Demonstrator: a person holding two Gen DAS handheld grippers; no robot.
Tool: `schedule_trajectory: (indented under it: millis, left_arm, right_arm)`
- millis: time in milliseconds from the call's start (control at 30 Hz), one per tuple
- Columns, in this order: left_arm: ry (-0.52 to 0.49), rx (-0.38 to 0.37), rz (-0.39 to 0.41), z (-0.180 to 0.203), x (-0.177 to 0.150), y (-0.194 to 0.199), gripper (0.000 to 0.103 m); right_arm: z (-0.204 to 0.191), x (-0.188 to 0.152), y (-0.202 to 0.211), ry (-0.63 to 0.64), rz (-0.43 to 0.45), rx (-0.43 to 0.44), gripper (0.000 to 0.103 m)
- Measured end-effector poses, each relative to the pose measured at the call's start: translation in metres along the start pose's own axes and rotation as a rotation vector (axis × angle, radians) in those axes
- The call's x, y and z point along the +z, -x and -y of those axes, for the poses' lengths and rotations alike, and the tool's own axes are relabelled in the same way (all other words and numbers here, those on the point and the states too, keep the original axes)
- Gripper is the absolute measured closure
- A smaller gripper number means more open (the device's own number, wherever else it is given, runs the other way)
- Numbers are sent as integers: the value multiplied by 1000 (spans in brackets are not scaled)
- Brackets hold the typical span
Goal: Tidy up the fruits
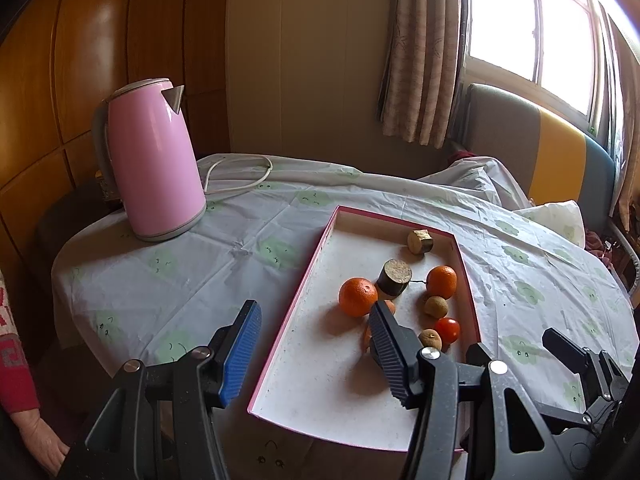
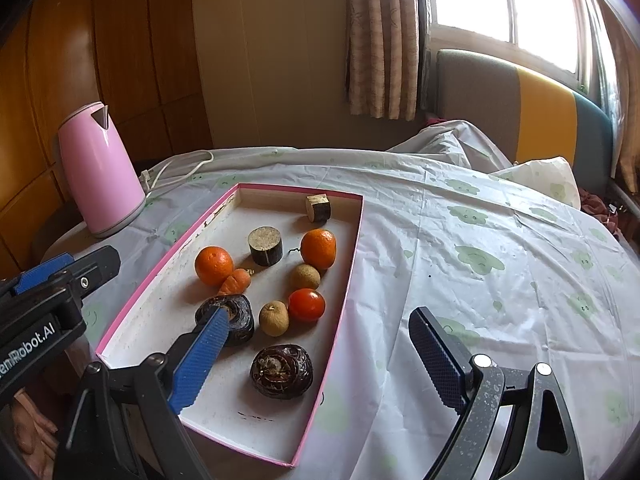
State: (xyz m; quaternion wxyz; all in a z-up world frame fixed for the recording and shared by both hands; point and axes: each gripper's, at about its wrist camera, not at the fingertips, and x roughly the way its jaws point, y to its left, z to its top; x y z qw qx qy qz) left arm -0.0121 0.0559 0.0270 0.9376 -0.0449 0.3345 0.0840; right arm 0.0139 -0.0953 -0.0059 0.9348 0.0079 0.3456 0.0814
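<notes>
A shallow white box with a pink rim (image 2: 160,270) lies on the table and holds the fruit. In it are two oranges (image 2: 214,265) (image 2: 319,248), a red tomato (image 2: 307,305), two small brown longans (image 2: 305,277) (image 2: 273,318), a carrot piece (image 2: 235,281), two dark water chestnuts (image 2: 281,371) (image 2: 240,322) and two cane chunks (image 2: 265,246) (image 2: 318,207). My right gripper (image 2: 319,314) hangs open over the box's near right side, holding nothing. My left gripper (image 1: 315,306) is open above the box's near left rim (image 1: 304,292), with nothing between its pads. Its right finger (image 1: 390,354) hides part of the carrot.
A pink kettle (image 1: 154,164) stands at the table's back left with its white cord (image 1: 240,184) behind it. A patterned cloth (image 2: 480,260) covers the table. A person's hand (image 1: 44,436) rests at the lower left. Curtain and window are behind.
</notes>
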Motion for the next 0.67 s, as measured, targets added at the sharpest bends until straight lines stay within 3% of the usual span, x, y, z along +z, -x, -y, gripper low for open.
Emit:
schedule_trajectory:
  millis: [333, 533, 667]
  left_arm:
    - [-7, -10, -8, 0, 0, 0, 46]
    - [-43, 2, 58, 3, 0, 8, 48]
    - [-37, -19, 22, 2, 3, 3, 48]
  right_arm:
    - [-2, -1, 1, 13, 3, -2, 10]
    - [0, -3, -1, 11, -3, -1, 10]
    - [5, -3, -2, 0, -6, -3, 10]
